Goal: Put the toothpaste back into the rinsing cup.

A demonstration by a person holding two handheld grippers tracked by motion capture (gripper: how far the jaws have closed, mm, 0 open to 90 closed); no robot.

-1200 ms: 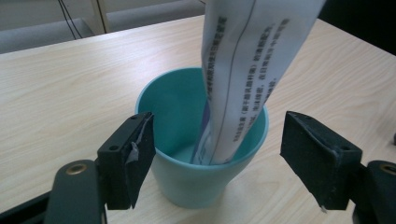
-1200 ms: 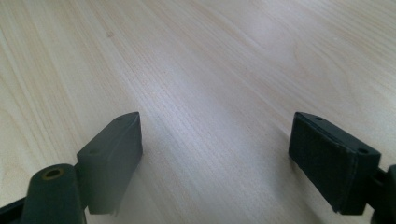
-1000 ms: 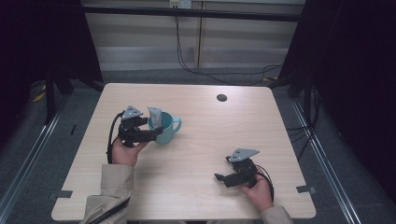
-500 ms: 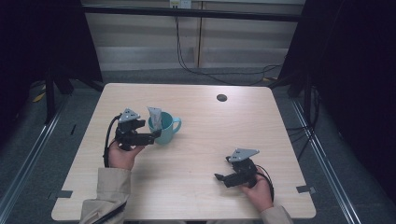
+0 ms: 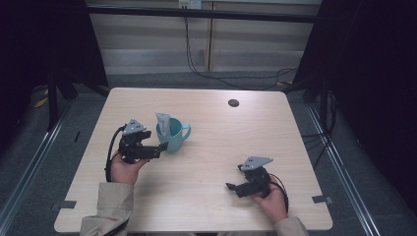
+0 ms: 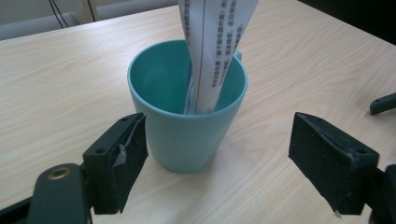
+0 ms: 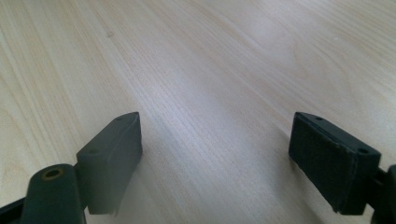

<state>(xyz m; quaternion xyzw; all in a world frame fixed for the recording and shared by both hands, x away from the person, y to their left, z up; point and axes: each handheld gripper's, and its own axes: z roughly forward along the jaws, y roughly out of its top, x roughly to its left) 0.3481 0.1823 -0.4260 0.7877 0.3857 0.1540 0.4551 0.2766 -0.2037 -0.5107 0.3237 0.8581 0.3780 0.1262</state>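
Note:
A teal mug (image 5: 173,134) (image 6: 187,107) stands upright left of the table's middle, its handle toward the right. A white tube with small print (image 5: 163,123) (image 6: 215,51) stands inside it, leaning on the rim. My left gripper (image 5: 160,147) (image 6: 217,161) is open just short of the mug, its jaws on either side of the mug's near wall without touching it. My right gripper (image 5: 232,186) (image 7: 215,158) rests open near the front right of the table, low over bare wood, with nothing between its jaws.
A light wooden table (image 5: 206,162) carries a dark round cable hole (image 5: 233,103) at the back right. Black frame posts and cables stand behind the table. The right gripper's tip (image 6: 383,103) shows at the far right of the left gripper view.
My left gripper has drawn back a little from the mug toward the person and to the left. The mug, tube and right gripper have stayed put.

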